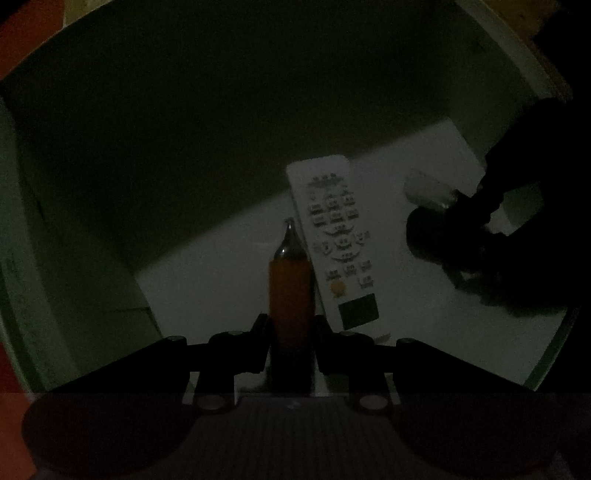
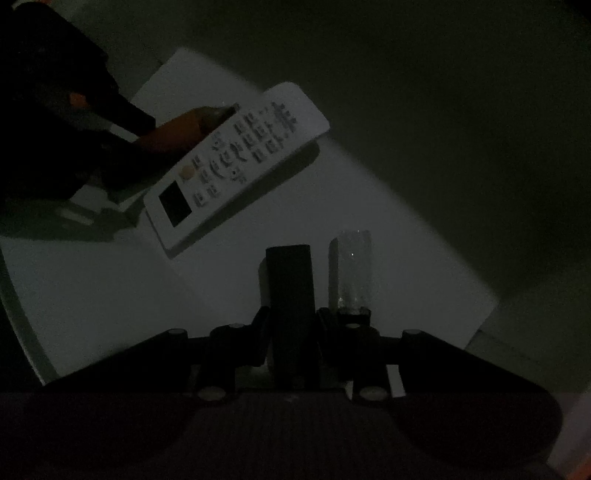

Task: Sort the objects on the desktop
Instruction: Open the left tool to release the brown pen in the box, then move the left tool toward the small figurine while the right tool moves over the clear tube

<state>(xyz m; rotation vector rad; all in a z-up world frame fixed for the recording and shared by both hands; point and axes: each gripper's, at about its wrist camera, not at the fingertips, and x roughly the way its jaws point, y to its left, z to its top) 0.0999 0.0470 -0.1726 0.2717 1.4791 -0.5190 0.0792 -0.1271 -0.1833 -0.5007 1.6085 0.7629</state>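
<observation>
The scene is very dark. A white remote control point(image 1: 334, 240) lies on the pale floor of a box, also in the right wrist view point(image 2: 236, 162). My left gripper point(image 1: 291, 325) is shut on an orange pen point(image 1: 291, 295) with a clear pointed tip, just left of the remote. The pen also shows in the right wrist view point(image 2: 177, 129), its tip at the remote's edge. My right gripper point(image 2: 291, 317) is shut on a dark flat bar point(image 2: 290, 284). A clear cap-like piece point(image 2: 354, 269) sits beside it on the right. The right gripper shows in the left wrist view point(image 1: 461, 236) as a dark shape.
Green-grey box walls point(image 1: 166, 129) rise around the pale floor point(image 1: 207, 280). The floor also shows in the right wrist view point(image 2: 110, 295), with the wall point(image 2: 461, 110) behind it. A red surface point(image 1: 22, 33) shows outside the box at the upper left.
</observation>
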